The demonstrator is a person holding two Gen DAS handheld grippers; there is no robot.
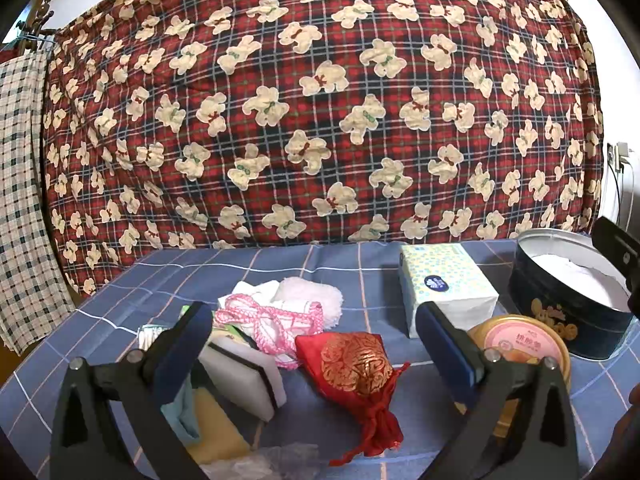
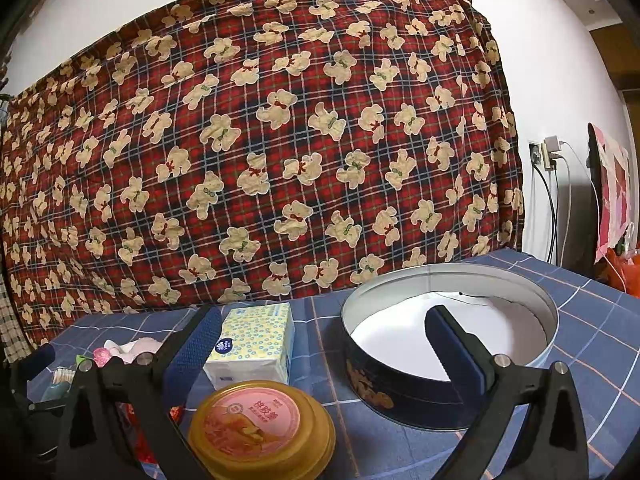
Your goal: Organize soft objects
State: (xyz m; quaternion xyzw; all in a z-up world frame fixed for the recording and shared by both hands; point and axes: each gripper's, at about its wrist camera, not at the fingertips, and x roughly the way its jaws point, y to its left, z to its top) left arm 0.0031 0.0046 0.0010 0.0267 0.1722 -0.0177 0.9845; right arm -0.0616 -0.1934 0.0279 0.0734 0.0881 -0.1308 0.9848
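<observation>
A red and gold drawstring pouch (image 1: 356,376) lies on the blue checked cloth between the fingers of my open left gripper (image 1: 314,340). Left of it lie a white sponge (image 1: 244,376), a pink cord (image 1: 272,320), white cloths (image 1: 308,294), and yellow and blue cloths (image 1: 200,416). A tissue pack (image 1: 444,284) stands behind; it also shows in the right wrist view (image 2: 256,340). A round dark tin (image 2: 448,344), open, with a white lining, sits ahead of my open, empty right gripper (image 2: 320,344).
A gold round tin with a pink lid (image 2: 260,424) sits near the front, between the pouch and the dark tin. A red plaid bear-print blanket (image 1: 320,100) hangs behind the table. Cotton swabs (image 1: 150,334) lie at the left. Cables and a socket (image 2: 548,156) are on the right wall.
</observation>
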